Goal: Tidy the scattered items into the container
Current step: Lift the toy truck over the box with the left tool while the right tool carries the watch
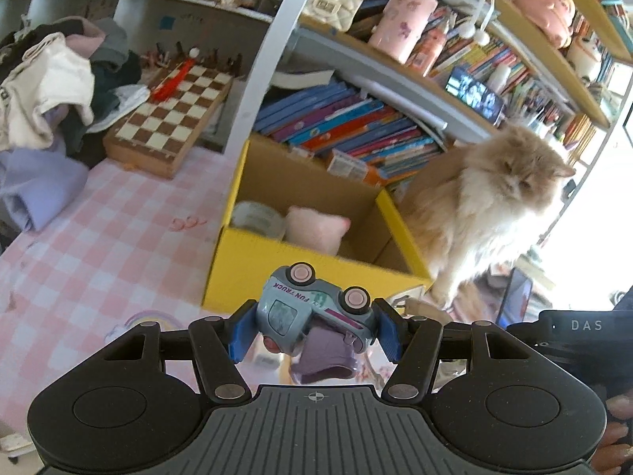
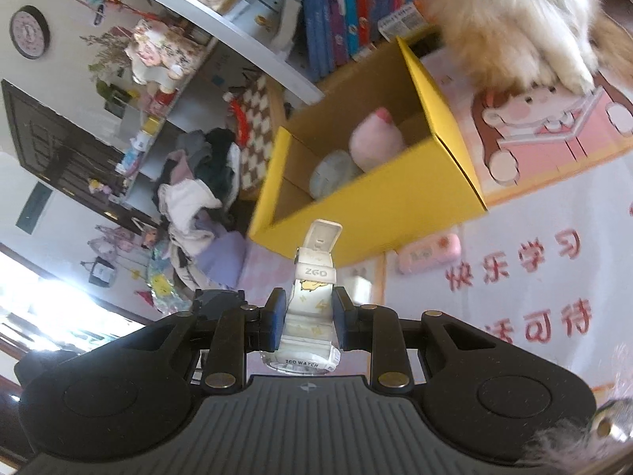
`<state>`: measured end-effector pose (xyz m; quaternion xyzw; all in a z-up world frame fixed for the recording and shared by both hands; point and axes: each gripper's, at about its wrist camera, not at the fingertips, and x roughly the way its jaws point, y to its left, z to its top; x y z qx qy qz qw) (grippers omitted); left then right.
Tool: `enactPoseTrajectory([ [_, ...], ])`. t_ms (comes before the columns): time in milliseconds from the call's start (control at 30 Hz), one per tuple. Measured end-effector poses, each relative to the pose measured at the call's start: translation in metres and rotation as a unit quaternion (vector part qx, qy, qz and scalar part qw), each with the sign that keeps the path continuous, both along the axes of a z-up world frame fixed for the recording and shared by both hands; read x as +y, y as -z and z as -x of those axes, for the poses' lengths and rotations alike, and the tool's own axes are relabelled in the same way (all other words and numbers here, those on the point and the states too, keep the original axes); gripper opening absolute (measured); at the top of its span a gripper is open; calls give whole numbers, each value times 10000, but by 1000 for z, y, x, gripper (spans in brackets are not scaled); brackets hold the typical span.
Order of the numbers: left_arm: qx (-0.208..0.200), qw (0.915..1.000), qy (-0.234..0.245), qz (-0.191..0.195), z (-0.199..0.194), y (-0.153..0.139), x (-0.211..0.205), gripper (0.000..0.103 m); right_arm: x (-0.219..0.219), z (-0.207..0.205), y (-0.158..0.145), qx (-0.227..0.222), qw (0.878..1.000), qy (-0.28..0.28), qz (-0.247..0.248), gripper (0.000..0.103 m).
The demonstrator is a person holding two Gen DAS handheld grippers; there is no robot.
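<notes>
Honestly, quite a bit is cut off or blurred here. In the right wrist view only the fur and front paws of the cat [image 2: 522,19] are seen, its head out of frame above. A purple piece under the toy truck [image 1: 316,308] is half hidden by the gripper body, and what it is can't be told. The shelf clutter is too smeared to be named beyond books [image 1: 348,122] and a chessboard [image 1: 170,118].

The yellow cardboard box [image 1: 253,265] is found straight ahead of the left gripper [image 1: 314,330], open at the top. Inside it a pink plush [image 1: 316,229] is seen, and beside that, to its left, a pale round item [image 1: 257,219] that's too blurry to be identified. From the right gripper [image 2: 308,312] the same box [image 2: 379,206] is ahead and tipped in view, with the plush [image 2: 376,142] and the pale round thing [image 2: 336,174] both visible inside.

The left gripper's blue pads are spread moderately and pressed on either side of the blue-grey toy truck, lettered "FUN TRUCK", which is gripped lying on its side, wheels up, just short of the box's near wall. The right gripper's jaws are narrowed onto a white ZGO watch [image 2: 310,301], its strap [image 2: 320,245] poking forward toward the box. A pink case [image 2: 429,253] is left on the mat, ahead and right of the right gripper.
</notes>
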<state>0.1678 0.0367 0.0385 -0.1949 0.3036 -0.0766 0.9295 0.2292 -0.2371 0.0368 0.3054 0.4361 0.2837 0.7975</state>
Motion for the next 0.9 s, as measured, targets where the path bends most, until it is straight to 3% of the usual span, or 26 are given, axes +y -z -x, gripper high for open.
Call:
enactPoseTrajectory([
  [233, -240, 9997, -68, -72, -26, -20, -2, 61, -4, -32, -29, -384, 9992, -30, -58, 24],
  [533, -377, 9984, -294, -296, -72, -32, -2, 61, 1, -89, -62, -1106, 9932, -54, 363, 24],
  [733, -180, 9970, -331, -682, -108, -22, -10, 61, 13, -122, -57, -1515, 9807, -15, 1235, 24],
  [900, 13, 9940, -220, -1074, -133, -12, -17, 61, 29, -135, -40, -1879, 9597, -325, 2064, 24],
])
